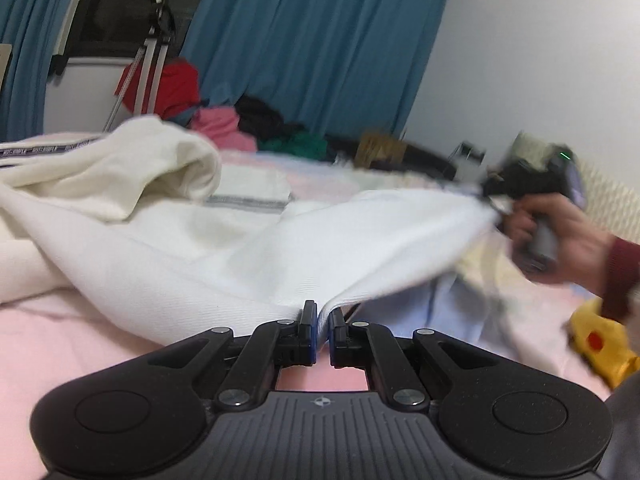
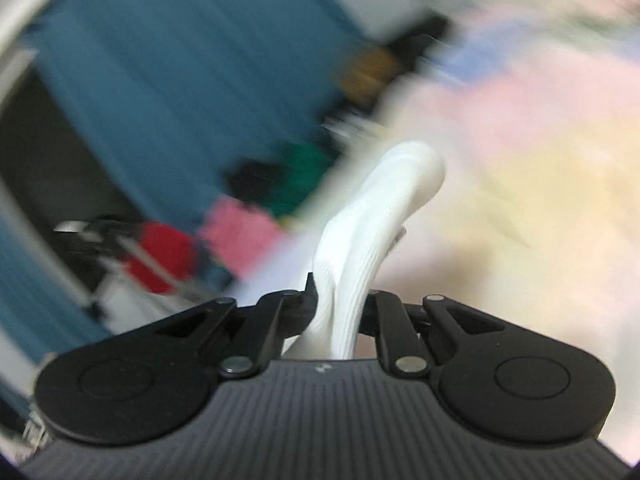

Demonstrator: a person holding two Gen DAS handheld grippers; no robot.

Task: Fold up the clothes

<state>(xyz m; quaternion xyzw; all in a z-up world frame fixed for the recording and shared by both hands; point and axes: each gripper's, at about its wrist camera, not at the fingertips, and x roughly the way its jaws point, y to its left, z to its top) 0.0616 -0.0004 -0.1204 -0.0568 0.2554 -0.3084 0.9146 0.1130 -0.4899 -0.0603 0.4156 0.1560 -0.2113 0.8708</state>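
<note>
A white ribbed garment lies stretched over the pink bed. My left gripper is shut on its near edge, just above the bedsheet. My right gripper shows at the right of the left wrist view, held by a hand, pinching the garment's far corner and lifting it. In the right wrist view the right gripper is shut on a bunched fold of the white garment. That view is heavily blurred.
A cream cloth lies heaped at the left on the pink bedsheet. A pile of red, pink, black and green clothes sits at the back before blue curtains. A yellow item lies at the right.
</note>
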